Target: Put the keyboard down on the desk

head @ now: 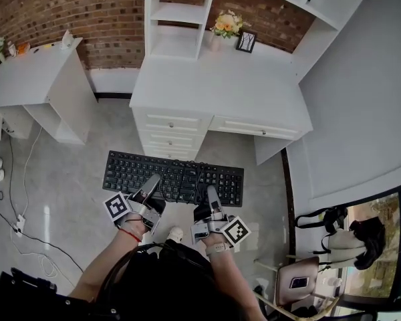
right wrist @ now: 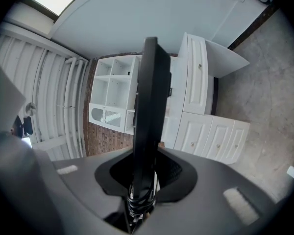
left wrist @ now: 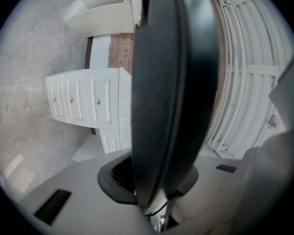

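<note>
Black keyboard (head: 180, 176) in air over floor, short of white desk (head: 214, 89). Left tool (head: 149, 187) and right tool (head: 211, 199) each clamped narrow on near edge, spaced apart so board sits level, likely for flat set-down on bare desk top.

Your left gripper (head: 152, 181) and right gripper (head: 212, 194) are grey and silver, each bearing a white cube with black square markers. You wear a black top (head: 177, 279) — plus a red band (head: 129, 233) on the left wrist and a pale band (head: 217, 248) on the right.
</note>
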